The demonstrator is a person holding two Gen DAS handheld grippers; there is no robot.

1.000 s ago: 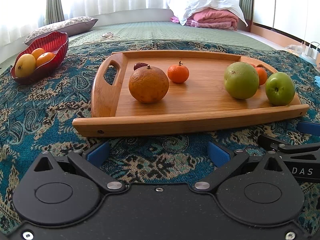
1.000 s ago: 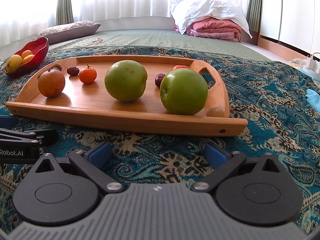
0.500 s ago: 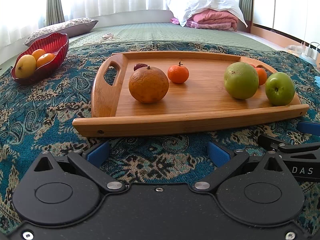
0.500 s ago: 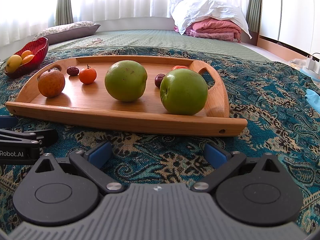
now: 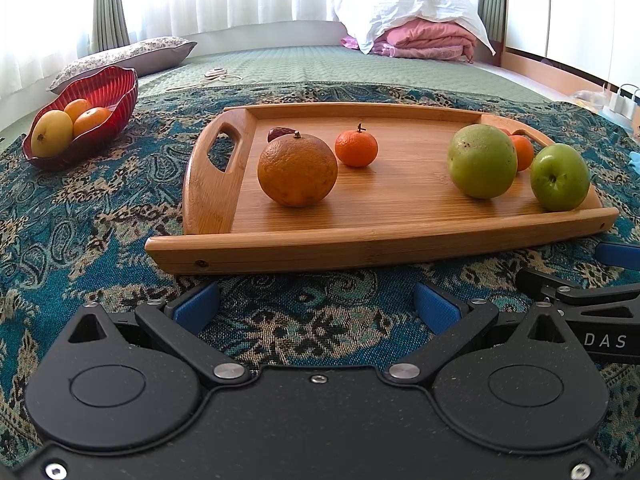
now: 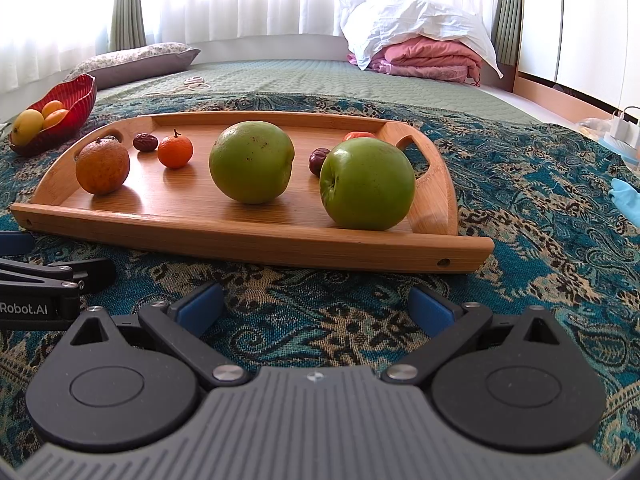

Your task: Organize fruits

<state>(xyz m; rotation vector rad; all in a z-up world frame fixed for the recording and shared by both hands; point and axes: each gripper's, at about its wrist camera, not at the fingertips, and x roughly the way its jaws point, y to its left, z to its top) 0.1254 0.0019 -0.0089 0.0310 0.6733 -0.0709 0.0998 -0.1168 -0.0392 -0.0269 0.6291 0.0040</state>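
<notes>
The right wrist view shows two dark red dates on the rectangular bamboo serving tray (image 6: 256, 236): one date (image 6: 145, 142) far left of the right gripper (image 6: 316, 308), a second date (image 6: 318, 161) tucked behind the smooth green apple (image 6: 367, 183). The left wrist view shows only the first date (image 5: 280, 133), half hidden behind the large dull orange (image 5: 297, 170) (the second is out of sight there).

Both grippers rest low on the blue paisley cloth (image 5: 80, 216) just short of the tray's near rim, jaws spread wide with nothing between them. The left gripper (image 5: 316, 306) has the large orange straight ahead, a small stemmed tangerine (image 5: 356, 148) just beyond it, and the rough pale-green round fruit (image 5: 482, 161) ahead to its right. A second small tangerine (image 5: 523, 152) peeks out behind that fruit, by the far right handle. The green apple lies nearest the right gripper, stem hollow facing left.

Far ahead and left of both grippers, a ribbed red glass bowl (image 5: 108, 88) holds a yellow fruit and two orange ones.

Nothing has shifted over the past second: fruits, tray and both grippers sit as before.
</notes>
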